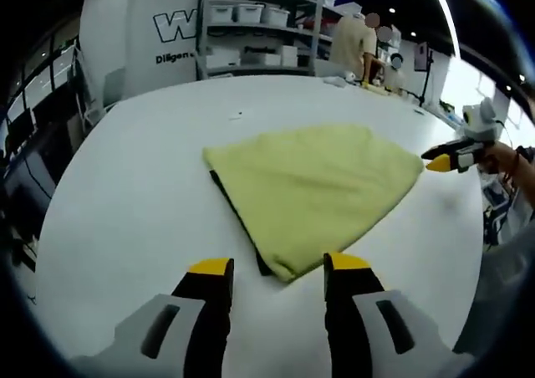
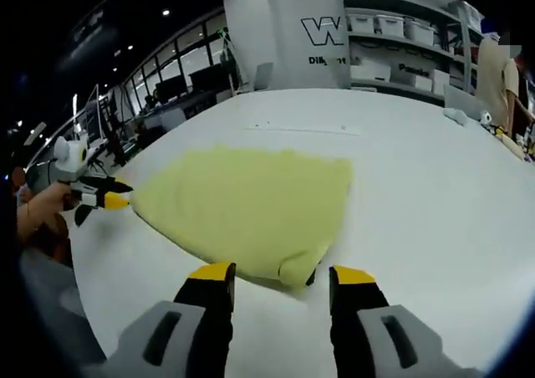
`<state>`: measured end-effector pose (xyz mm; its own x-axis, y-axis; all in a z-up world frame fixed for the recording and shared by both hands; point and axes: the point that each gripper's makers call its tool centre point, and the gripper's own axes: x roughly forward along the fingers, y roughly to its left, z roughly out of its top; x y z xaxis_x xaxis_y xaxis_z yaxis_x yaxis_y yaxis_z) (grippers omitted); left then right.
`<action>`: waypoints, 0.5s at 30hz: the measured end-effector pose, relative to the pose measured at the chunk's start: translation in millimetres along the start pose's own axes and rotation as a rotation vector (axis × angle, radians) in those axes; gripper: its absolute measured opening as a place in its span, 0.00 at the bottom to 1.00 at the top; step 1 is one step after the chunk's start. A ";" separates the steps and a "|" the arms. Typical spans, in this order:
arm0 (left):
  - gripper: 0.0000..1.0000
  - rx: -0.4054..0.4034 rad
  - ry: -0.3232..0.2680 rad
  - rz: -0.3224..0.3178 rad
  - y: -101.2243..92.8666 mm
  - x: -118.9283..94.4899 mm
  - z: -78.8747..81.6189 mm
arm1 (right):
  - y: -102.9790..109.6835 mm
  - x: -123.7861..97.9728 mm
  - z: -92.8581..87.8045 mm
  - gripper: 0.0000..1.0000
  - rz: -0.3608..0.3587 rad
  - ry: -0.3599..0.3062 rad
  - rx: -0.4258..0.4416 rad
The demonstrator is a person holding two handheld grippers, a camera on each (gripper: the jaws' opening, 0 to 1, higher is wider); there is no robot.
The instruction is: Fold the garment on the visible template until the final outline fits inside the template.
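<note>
Shelves of bins point(image 1: 259, 27) and a person point(image 1: 353, 48) beyond the white table point(image 1: 125, 194)

The yellow garment point(image 1: 313, 190) covers nearly all of a dark template point(image 1: 236, 213), leaving a thin edge showing. Lettering on the white wall point(image 1: 171, 27) is cut off by shelving point(image 1: 259, 27). Bins on those shelves are too small to identify.

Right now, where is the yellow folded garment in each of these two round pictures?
Left gripper view: the yellow garment lies mid-picture on the white table, one corner near this gripper's fingers.
Right gripper view: the yellow garment is centre-left, its near edge just above the fingers.
Shared landmark: the shelving rack behind the table.
</note>
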<state>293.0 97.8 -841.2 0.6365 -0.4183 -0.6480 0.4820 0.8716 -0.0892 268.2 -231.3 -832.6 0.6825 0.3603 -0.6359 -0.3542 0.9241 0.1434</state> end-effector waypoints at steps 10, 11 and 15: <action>0.33 -0.041 0.021 -0.010 -5.0 6.4 -13.7 | -8.0 7.2 -18.0 0.14 -0.003 0.007 0.019; 0.32 -0.044 0.022 -0.009 -4.6 7.3 -14.5 | -8.1 8.0 -18.8 0.12 -0.004 0.007 0.019; 0.27 -0.062 0.026 -0.012 -6.4 8.4 -16.9 | -7.3 10.2 -19.9 0.03 -0.005 0.006 0.012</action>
<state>285.0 93.0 -858.9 0.6148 -0.4227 -0.6658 0.4507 0.8811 -0.1433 265.0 -236.9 -855.3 0.6801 0.3548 -0.6415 -0.3434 0.9273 0.1489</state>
